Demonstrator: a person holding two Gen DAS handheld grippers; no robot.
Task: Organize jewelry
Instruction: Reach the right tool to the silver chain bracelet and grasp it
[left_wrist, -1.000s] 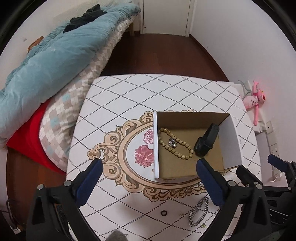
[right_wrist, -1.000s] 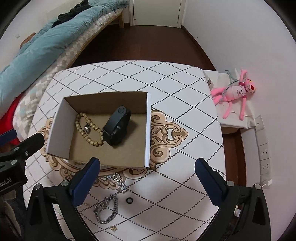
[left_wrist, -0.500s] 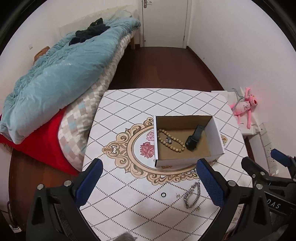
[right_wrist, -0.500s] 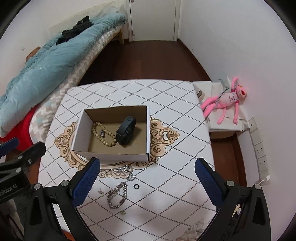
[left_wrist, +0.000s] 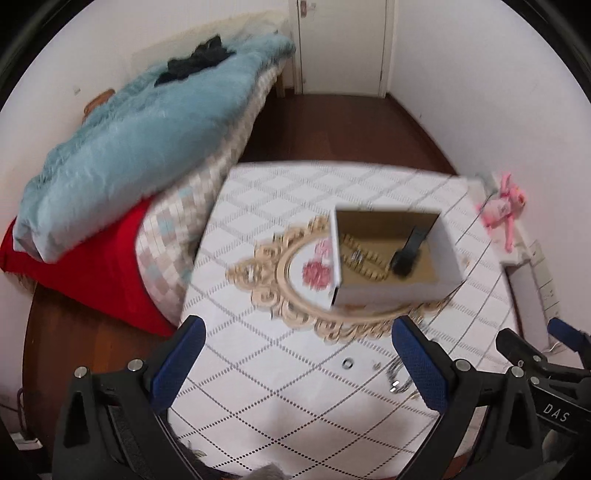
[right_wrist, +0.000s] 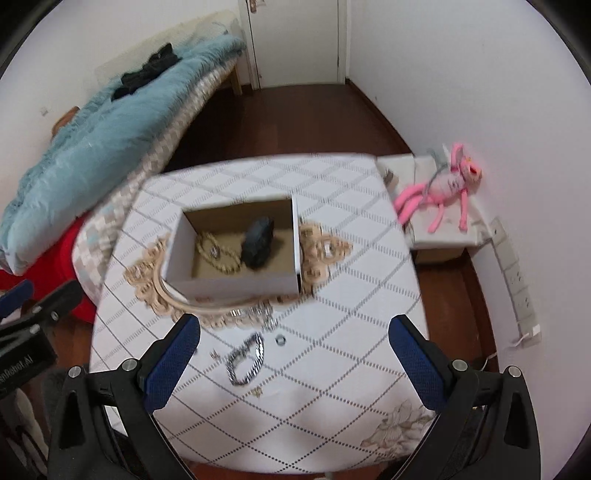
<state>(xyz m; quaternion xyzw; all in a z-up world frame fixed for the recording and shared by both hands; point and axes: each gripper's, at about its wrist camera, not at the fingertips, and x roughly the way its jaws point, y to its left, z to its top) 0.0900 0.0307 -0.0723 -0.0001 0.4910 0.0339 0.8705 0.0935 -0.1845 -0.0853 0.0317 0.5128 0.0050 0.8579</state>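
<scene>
**Both grippers wide open above the table**

The left gripper (left_wrist: 297, 354) and right gripper (right_wrist: 293, 354) hang with fingers spread wide, holding nothing. At 12 o'clock from the right gripper the cardboard box (right_wrist: 236, 284) sits on the table (right_wrist: 351, 295), holding a bead bracelet (right_wrist: 218, 254) and black watch (right_wrist: 258, 242). A silver chain (right_wrist: 245, 360) and small ring (right_wrist: 280, 339) lie on the table at 6 o'clock from the box.

A bedroom in a home.
A bed (left_wrist: 207, 155) heaped with a pale blue duvet (right_wrist: 99, 147) stood against the wall, a patterned table (right_wrist: 332, 376) beside it, a pink plush toy (right_wrist: 439, 188) by the wall, a white door (left_wrist: 343, 44) beyond the dark wooden floor (right_wrist: 295, 122).
</scene>
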